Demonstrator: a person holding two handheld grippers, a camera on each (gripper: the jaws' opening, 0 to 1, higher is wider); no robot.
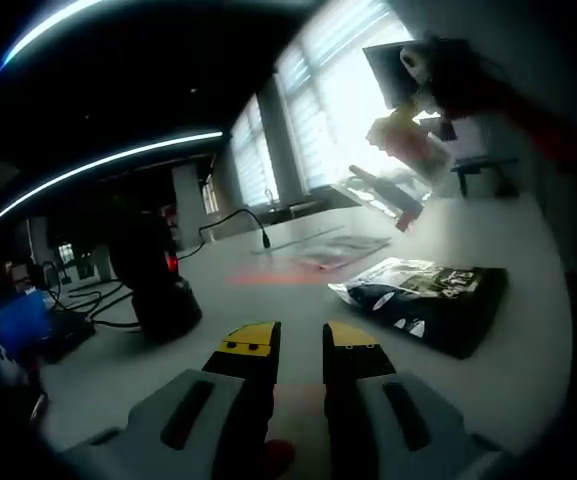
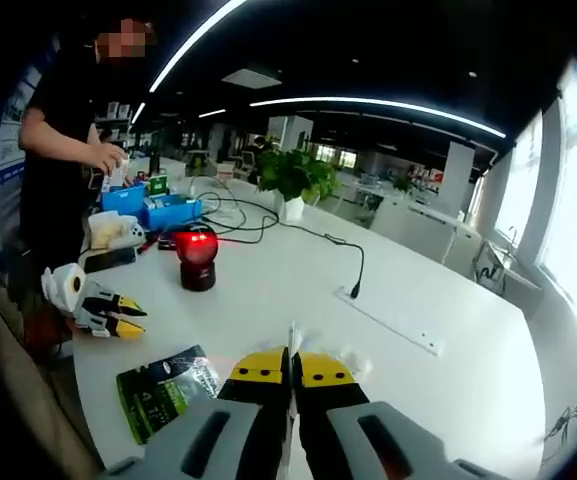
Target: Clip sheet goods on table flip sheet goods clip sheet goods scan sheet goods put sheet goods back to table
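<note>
A black foil packet lies flat on the white table, just ahead and to the right of my left gripper. That gripper is open with nothing between its yellow tips. In the right gripper view the same packet shows green print, and the left gripper rests low over the table beside it. My right gripper is shut on a thin sheet packet, seen edge-on. From the left gripper view, the right gripper hangs blurred in the air with that pale packet.
A black scanner with a red light stands mid-table, also seen as the scanner. Clear packets lie beyond. A power strip and cable cross the table. A person stands by blue bins; a plant stands behind.
</note>
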